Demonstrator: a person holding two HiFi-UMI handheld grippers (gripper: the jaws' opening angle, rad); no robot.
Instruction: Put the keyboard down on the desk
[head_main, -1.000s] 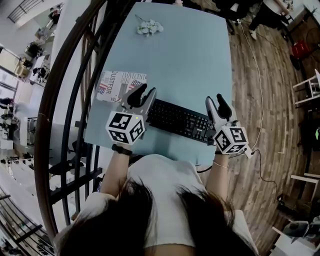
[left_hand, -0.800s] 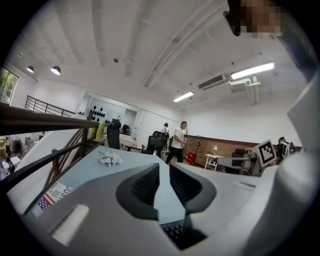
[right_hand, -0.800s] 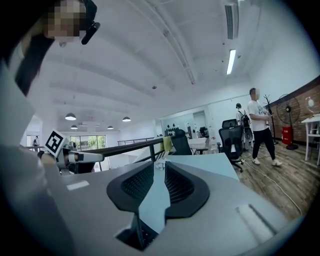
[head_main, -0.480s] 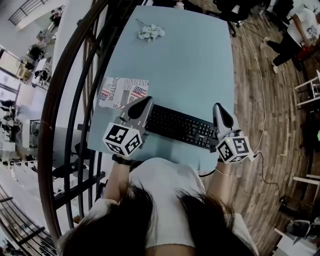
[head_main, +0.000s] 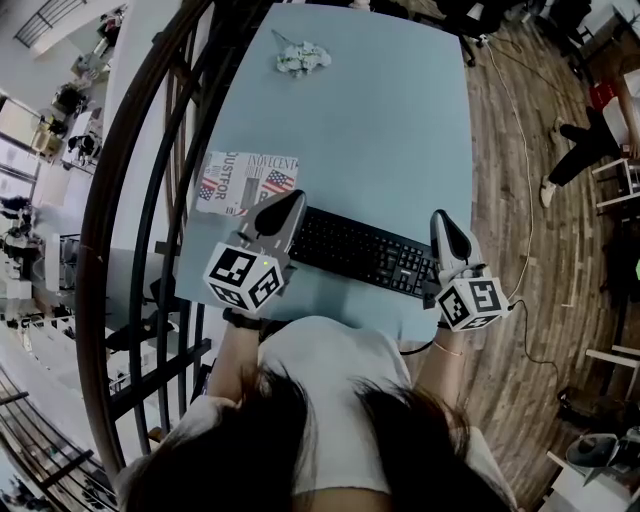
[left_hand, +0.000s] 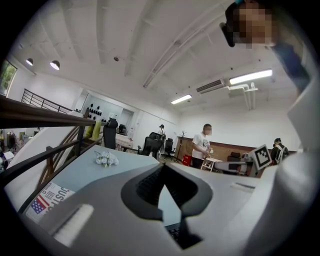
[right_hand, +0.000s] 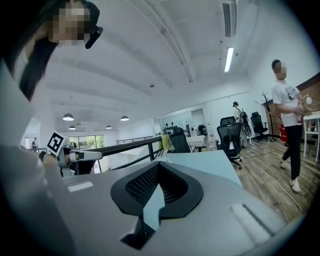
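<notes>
Flat black keyboard (head_main: 362, 250) (rectangular); smooth blue desk (head_main: 380, 120)

Bright, even light; fisheye-warped edges

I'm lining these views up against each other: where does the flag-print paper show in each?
Head view: flag-print paper left of centre, up-left of the keyboard.
Left gripper view: lower left edge.
Right gripper view: not in it.
Shared landmark: the dark railing, in all three.
</notes>
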